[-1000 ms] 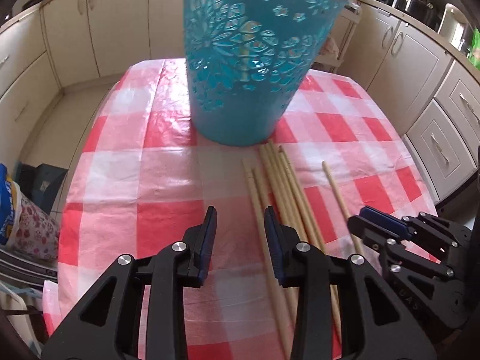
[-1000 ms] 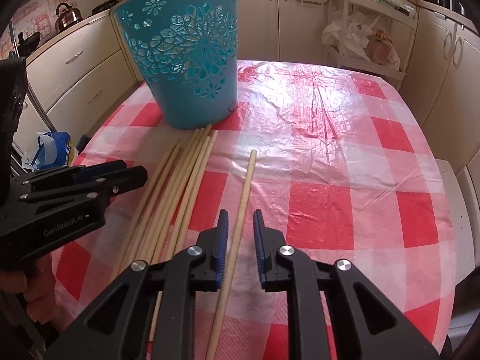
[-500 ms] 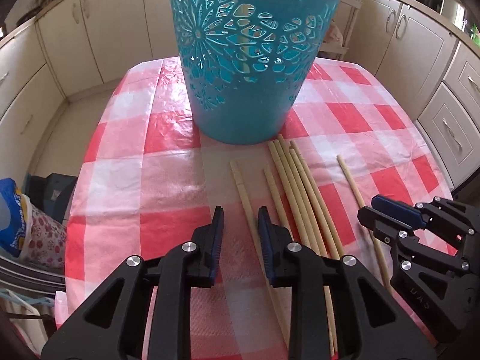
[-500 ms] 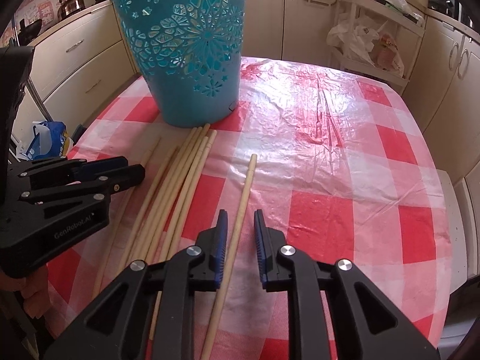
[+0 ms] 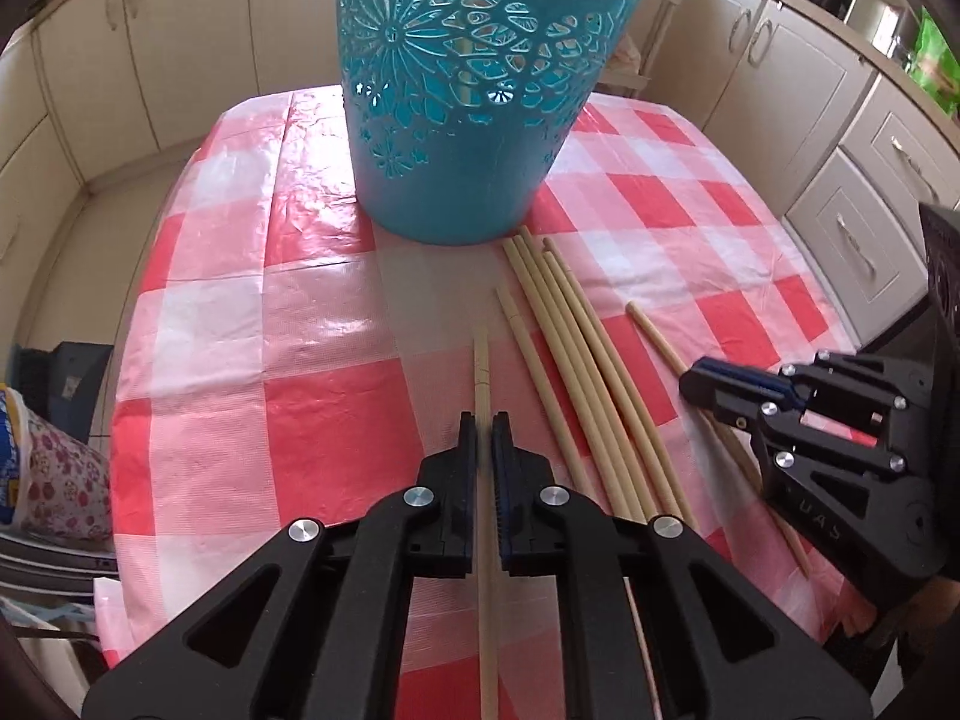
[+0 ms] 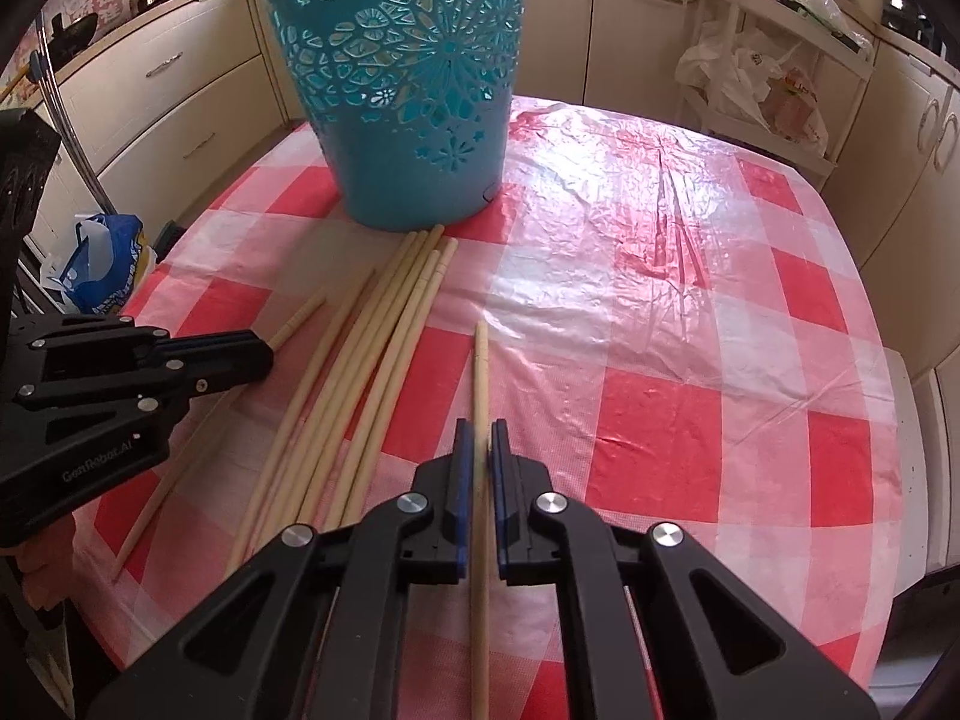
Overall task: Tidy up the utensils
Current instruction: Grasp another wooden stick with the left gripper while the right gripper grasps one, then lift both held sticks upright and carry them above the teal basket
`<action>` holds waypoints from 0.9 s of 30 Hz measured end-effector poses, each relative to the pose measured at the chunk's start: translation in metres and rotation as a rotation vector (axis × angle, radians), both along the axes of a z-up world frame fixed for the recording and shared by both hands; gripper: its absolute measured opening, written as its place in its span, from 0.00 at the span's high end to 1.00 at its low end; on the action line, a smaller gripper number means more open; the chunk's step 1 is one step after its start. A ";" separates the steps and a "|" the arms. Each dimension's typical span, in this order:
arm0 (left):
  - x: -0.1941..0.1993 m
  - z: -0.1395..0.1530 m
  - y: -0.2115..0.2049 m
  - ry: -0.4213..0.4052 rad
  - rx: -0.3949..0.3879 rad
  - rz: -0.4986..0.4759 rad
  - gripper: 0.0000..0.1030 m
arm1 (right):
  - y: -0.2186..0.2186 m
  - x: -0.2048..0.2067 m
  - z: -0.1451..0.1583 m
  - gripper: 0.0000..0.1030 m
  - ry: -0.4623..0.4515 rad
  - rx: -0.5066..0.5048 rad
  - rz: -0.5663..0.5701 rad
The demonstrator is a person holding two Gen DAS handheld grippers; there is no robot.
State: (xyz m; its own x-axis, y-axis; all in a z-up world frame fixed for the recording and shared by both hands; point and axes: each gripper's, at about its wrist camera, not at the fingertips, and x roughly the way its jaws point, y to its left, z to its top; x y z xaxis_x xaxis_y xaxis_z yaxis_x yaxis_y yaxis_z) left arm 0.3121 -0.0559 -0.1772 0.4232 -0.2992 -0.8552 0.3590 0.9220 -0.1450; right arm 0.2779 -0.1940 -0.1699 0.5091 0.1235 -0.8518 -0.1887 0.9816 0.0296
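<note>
L wrist cam: left gripper (image 5: 485, 441) is clamping a chopstick (image 5: 482, 372) lying w/ others on the checked tablecloth (image 5: 324, 420) just short of the teal basket (image 5: 474, 90); R wrist cam: right gripper (image 6: 481, 450) is pinching the outermost stick (image 6: 480, 378), bundle (image 6: 384, 324) sitting beside it.

You get bright, even daylight. Glare streaks the tablecloth (image 6: 630, 192) toward its far edge. Fisheye bending and dark vignetting mark your frame corners; the centre is sharp.
</note>
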 end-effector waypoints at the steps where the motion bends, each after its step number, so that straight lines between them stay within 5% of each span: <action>1: -0.001 0.001 0.000 -0.005 0.014 -0.006 0.90 | 0.001 0.002 0.000 0.79 -0.003 -0.016 0.002; 4: -0.001 0.001 -0.012 -0.037 0.089 -0.035 0.88 | 0.003 0.004 -0.001 0.78 -0.004 -0.030 0.018; 6: -0.002 -0.001 -0.023 -0.070 0.145 -0.059 0.89 | 0.005 0.002 0.000 0.87 -0.003 -0.021 0.034; 9: -0.004 0.000 -0.019 -0.060 0.112 -0.056 0.95 | 0.005 -0.003 0.001 0.94 -0.003 0.001 0.022; 18: -0.016 0.021 0.013 -0.109 0.059 0.025 0.95 | -0.028 -0.030 0.019 0.94 -0.069 0.330 -0.107; 27: -0.036 0.043 0.014 -0.187 0.071 0.034 0.95 | -0.029 -0.047 0.046 0.94 -0.150 0.430 -0.112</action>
State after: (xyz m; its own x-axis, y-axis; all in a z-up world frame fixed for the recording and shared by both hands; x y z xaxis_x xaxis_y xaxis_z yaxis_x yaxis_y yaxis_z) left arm 0.2761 -0.0417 -0.1346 0.5857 -0.2234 -0.7791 0.3419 0.9397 -0.0125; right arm 0.2305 -0.2233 -0.1236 0.6528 0.3864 -0.6516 -0.1155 0.9008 0.4185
